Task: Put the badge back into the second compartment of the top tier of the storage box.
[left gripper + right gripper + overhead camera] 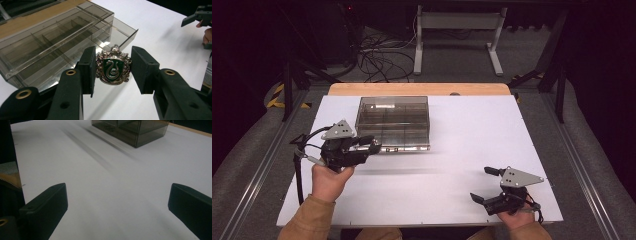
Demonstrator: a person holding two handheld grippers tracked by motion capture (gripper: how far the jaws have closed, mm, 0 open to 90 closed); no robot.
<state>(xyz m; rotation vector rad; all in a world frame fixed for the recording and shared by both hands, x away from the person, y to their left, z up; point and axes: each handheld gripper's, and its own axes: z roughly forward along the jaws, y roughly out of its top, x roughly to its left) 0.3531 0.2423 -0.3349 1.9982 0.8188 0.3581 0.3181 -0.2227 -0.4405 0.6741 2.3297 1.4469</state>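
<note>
Crest badge (113, 65), silver-rimmed with a green shield and a serpent, held upright between the jaws of the left tongs (113, 68), clear of the worktop (160, 32). Jaws closed partway, pressing the badge's two side edges. Just beyond the badge: smoky clear box (50, 42) with inner dividers forming several compartments, its near corner by the jaw tips. In the high view, left tongs (373, 145) at the box's (393, 122) front left corner, gripped by the left hand (329, 180). Right tongs (484, 185) well apart, near the worktop's front right edge, in the right hand (514, 219). Jaws spread wide, nothing between them; bare white worktop (112, 190) beneath in the right gripper view, box (135, 131) far ahead.
</note>
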